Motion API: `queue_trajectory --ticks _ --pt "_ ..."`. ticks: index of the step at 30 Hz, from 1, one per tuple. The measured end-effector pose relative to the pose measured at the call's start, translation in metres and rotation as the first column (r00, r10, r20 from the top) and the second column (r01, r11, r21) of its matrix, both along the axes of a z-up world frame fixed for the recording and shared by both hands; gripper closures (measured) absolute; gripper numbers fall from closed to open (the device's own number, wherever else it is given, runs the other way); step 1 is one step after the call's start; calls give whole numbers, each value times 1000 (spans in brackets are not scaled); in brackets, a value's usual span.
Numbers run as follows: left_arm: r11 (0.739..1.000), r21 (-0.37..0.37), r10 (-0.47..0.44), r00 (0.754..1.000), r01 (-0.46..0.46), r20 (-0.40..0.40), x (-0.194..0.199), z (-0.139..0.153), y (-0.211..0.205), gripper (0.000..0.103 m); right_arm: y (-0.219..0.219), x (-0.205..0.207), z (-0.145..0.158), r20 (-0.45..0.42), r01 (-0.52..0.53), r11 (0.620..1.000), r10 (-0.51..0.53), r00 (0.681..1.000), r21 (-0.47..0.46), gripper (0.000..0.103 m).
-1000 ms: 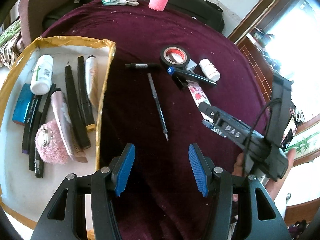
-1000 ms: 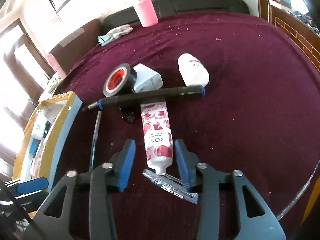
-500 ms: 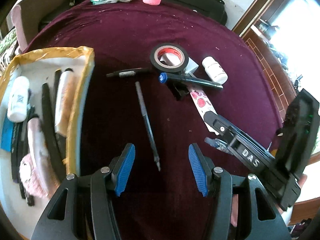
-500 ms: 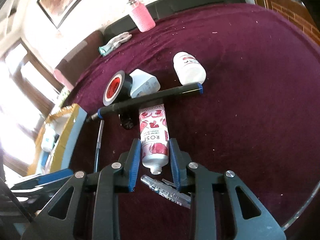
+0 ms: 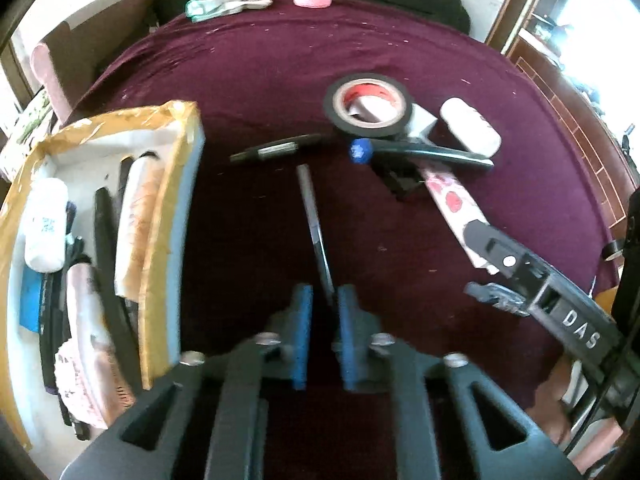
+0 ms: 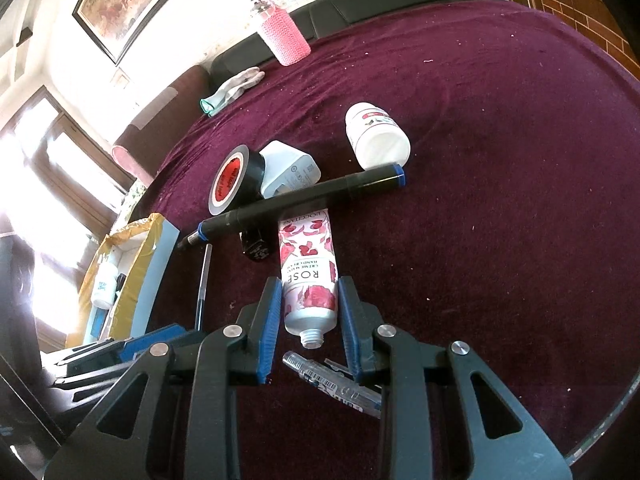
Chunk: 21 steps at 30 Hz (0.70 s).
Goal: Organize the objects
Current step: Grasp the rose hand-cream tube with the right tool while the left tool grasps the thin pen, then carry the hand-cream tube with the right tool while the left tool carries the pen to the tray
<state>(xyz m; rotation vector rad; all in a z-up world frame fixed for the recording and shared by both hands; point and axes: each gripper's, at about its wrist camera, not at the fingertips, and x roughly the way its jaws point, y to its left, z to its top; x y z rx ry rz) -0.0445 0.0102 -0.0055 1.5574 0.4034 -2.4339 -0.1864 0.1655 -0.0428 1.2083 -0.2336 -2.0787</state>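
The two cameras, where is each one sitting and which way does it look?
Left wrist: sits on the left hand-held gripper, looking steeply down at a thin pen and the box; its blue fingers show, plus the right hand-held gripper.
Right wrist: sits on the right hand-held gripper, looking down across the table at the rose tube; its own fingers show.
Both share the tape, marker and pink bottle.

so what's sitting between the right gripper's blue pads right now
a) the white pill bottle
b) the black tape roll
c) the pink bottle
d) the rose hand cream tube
d: the rose hand cream tube lies cap end between the right gripper pads, the other items farther away.
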Motion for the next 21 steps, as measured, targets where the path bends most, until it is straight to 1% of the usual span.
queue_trajectory --ticks 2,3,6,9,12,18,21 --pt "999 45 1 1000 -1 6 7 0 -8 100 0 0 0 1 0 1000 0 1000 -1 77" --pt "998 55 4 1000 -5 11 11 1 -10 100 0 0 0 1 0 1000 0 1000 -1 77" --pt "999 45 -16 999 15 31 27 3 -1 100 0 0 0 1 0 1000 0 1000 -1 77" --pt "995 62 -79 996 76 38 44 3 19 100 0 0 0 1 0 1000 0 1000 -1 77" --pt "994 29 -104 994 103 33 53 3 29 100 0 0 0 1 0 1000 0 1000 -1 77" --pt "994 24 -111 994 111 17 56 4 27 100 2 -1 -1 9 3 1000 -3 1000 -15 78" --pt "993 42 -109 994 109 9 60 4 19 100 4 4 1 7 10 1000 -10 1000 -2 78"
